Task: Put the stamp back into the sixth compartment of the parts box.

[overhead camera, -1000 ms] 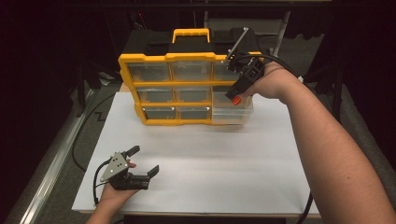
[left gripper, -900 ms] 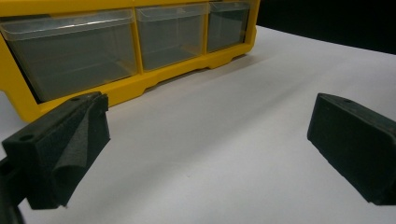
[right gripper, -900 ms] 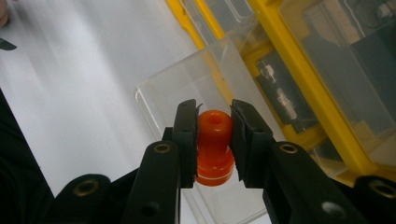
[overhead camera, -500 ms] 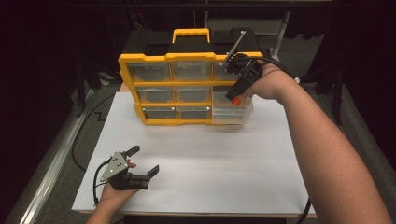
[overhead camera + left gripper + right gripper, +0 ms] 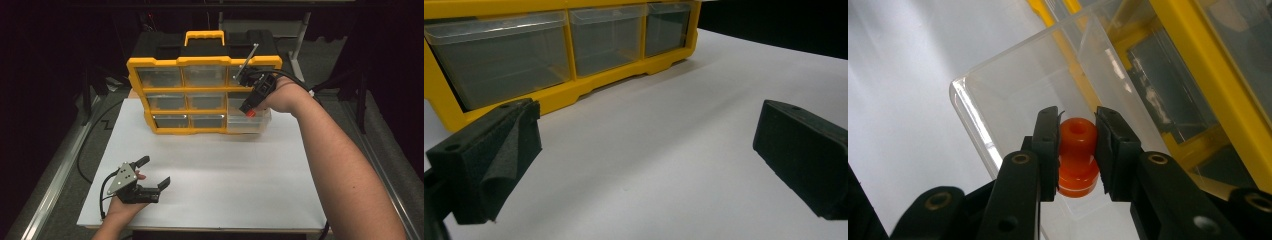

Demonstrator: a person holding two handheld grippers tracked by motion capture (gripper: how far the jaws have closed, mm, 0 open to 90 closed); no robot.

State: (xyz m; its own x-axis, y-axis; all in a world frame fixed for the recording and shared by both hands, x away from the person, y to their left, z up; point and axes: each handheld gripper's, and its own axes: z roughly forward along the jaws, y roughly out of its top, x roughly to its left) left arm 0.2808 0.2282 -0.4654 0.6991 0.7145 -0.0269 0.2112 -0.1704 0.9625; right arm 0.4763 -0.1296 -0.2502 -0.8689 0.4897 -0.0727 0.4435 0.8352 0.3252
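While right tongs [image 5: 1077, 150] pinch an orange peg [image 5: 1077, 156], clear drawer [image 5: 1013, 95] below

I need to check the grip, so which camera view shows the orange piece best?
The right gripper view: the orange piece sits close up between the right gripper jaws, above the pulled-out clear drawer. The high view shows it as a small orange spot at that gripper's tip.
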